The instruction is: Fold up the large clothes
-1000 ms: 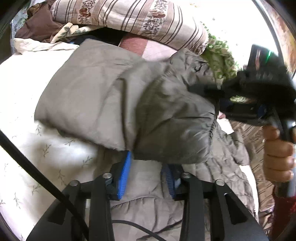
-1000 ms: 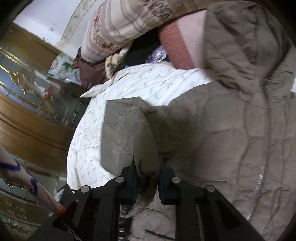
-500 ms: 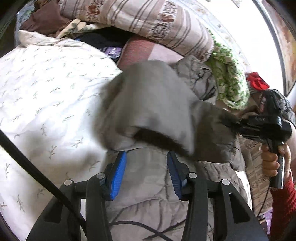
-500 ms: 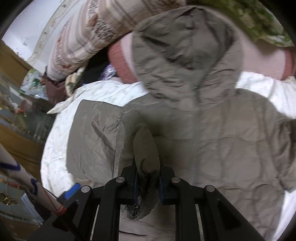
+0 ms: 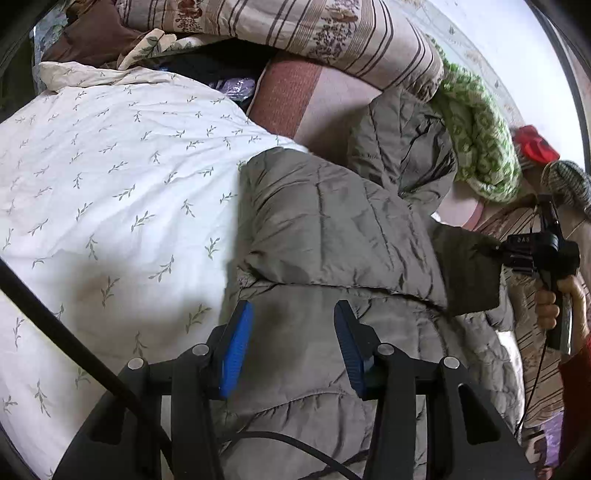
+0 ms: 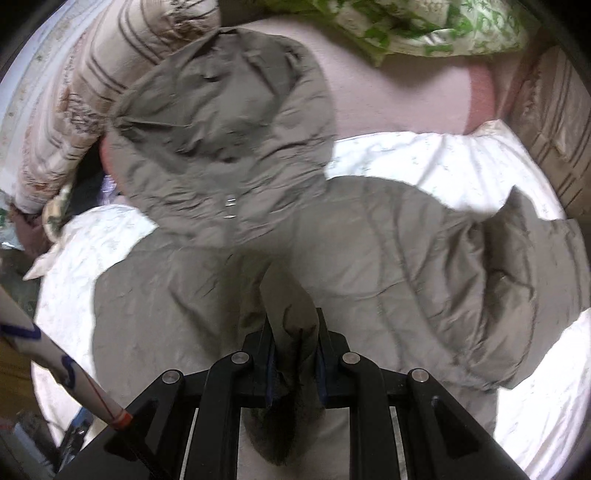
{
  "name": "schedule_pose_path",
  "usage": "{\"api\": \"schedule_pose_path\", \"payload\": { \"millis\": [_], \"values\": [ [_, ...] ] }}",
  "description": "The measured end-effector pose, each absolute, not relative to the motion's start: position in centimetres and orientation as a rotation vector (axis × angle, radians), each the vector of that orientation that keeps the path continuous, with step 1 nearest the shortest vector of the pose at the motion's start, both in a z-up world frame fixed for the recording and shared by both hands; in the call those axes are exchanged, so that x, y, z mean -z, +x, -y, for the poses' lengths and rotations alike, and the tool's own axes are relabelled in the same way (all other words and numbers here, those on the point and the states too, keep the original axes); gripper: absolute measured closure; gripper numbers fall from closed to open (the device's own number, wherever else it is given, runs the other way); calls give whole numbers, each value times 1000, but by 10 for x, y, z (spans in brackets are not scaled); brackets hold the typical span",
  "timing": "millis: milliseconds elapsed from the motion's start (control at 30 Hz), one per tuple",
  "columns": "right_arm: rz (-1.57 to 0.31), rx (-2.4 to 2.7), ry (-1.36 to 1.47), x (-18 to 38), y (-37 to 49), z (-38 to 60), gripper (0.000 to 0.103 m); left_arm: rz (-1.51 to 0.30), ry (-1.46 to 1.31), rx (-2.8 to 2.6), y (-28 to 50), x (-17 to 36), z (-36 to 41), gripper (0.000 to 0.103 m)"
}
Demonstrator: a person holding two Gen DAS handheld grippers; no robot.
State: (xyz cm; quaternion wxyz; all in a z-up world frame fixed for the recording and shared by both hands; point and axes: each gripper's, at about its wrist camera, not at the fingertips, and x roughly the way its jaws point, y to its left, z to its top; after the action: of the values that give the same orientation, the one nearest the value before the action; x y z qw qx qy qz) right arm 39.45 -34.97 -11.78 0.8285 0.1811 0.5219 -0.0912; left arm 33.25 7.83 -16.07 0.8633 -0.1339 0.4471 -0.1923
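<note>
A grey-brown quilted hooded jacket (image 5: 332,229) lies on a white leaf-print bedspread (image 5: 110,192). Its left sleeve is folded across the body. My left gripper (image 5: 291,343) is open with blue pads, just above the jacket's lower body, holding nothing. My right gripper (image 6: 293,354) is shut on the sleeve cuff (image 6: 291,317), held over the jacket's chest; it also shows in the left wrist view (image 5: 532,254) at the right. The hood (image 6: 221,122) lies at the far end against the pillows. The other sleeve (image 6: 517,288) lies bunched at the right.
A striped floral pillow (image 5: 295,33) and a pink-brown pillow (image 5: 295,96) line the bed's head. A green patterned cloth (image 5: 476,147) and a red item (image 5: 532,147) lie at the far right. A black cable (image 5: 55,325) crosses the left view.
The right gripper has carried the sleeve cuff across the jacket to the right, laying the sleeve flat over the body. The left gripper has stayed open and drawn back slightly.
</note>
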Motion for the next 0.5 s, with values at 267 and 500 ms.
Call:
{"api": "schedule_pose_path", "payload": {
  "millis": [267, 500],
  "values": [
    [-1152, 332, 247, 151, 418, 353, 85, -964, -218, 387, 333, 169, -68, 58],
    [-1184, 388, 184, 180, 428, 352, 85, -980, -202, 385, 334, 175, -64, 58]
  ]
}}
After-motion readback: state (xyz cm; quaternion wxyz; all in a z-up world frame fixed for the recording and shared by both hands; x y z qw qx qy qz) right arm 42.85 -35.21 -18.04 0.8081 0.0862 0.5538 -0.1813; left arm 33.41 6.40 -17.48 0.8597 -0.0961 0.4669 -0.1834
